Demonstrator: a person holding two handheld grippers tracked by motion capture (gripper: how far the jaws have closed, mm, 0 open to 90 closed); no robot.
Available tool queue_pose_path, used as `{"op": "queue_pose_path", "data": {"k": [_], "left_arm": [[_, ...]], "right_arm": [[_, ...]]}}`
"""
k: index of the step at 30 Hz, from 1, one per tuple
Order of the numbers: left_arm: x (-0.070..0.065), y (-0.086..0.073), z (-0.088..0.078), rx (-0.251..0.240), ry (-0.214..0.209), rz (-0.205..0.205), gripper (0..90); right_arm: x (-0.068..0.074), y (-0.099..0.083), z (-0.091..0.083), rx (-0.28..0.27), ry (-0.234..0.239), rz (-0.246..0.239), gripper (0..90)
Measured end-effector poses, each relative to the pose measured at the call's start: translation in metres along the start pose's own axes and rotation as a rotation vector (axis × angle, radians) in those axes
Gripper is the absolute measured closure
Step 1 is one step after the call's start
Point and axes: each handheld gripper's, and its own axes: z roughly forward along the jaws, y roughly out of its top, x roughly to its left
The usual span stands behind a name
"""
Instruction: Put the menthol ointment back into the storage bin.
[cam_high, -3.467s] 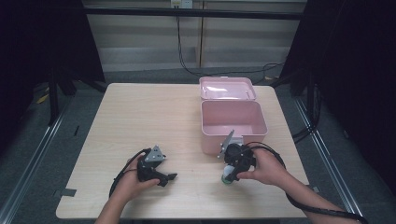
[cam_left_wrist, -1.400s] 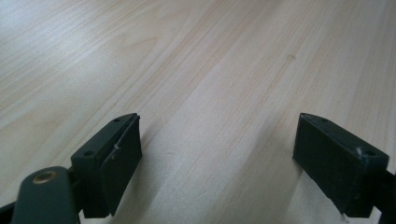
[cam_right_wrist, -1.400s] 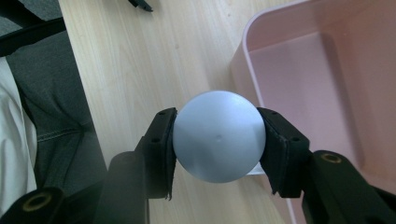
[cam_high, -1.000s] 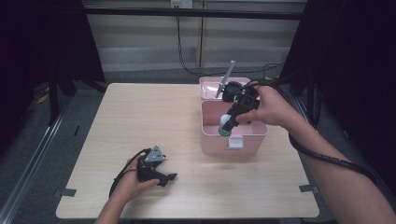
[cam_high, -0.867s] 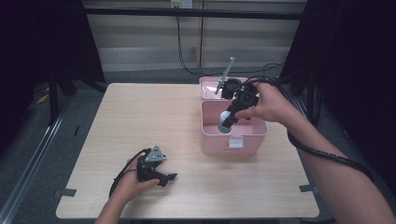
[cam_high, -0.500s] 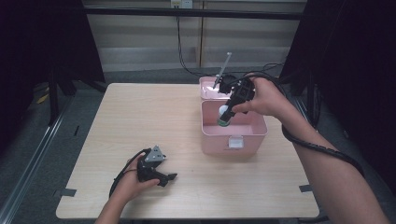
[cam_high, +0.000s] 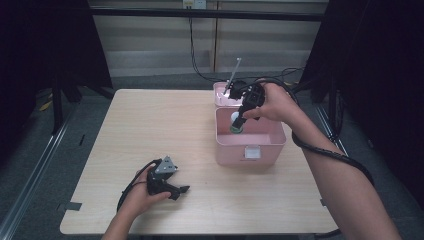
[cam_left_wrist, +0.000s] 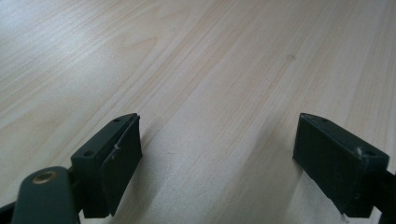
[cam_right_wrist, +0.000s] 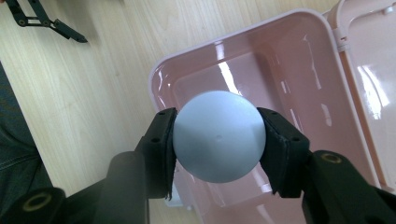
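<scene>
A pale blue-grey ball (cam_right_wrist: 218, 135) sits clamped between the two black jaws of my right gripper (cam_right_wrist: 217, 140), which is shut on it. In the high view that gripper (cam_high: 236, 122) hangs over the open pink box (cam_high: 272, 145), with the ball (cam_high: 235, 118) above the box's inside. The right gripper view looks down past the ball into the bare pink box (cam_right_wrist: 299, 79). My left gripper (cam_high: 175, 189) rests near the table's front left, held by a hand. Its jaws stand wide apart over bare wood in the left gripper view, left gripper (cam_left_wrist: 217, 154) open with nothing between them.
The box's pink lid (cam_high: 221, 95) lies behind the box at the table's far edge. Cables trail from both grippers; the right one's cable (cam_high: 335, 155) loops past the table's right side. Pale wooden tabletop (cam_high: 150, 125) stretches left of the box.
My right gripper has carried the ball from the table's front up and over the box, then drifted slightly toward the box's back and lower. The left gripper has stayed put.
</scene>
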Motion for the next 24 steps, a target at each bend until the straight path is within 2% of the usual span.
{"op": "queue_pose_path", "data": {"k": [14, 24], "left_arm": [[0.000, 0.000, 0.000, 0.000, -0.003, -0.001, 14.8], [0.000, 0.000, 0.000, 0.000, -0.003, 0.001, 14.9]], "right_arm": [[-0.008, 0.010, 0.028, 0.025, 0.007, -0.001, 50.6], [-0.015, 0.009, 0.043, 0.039, 0.008, 0.007, 50.5]]}}
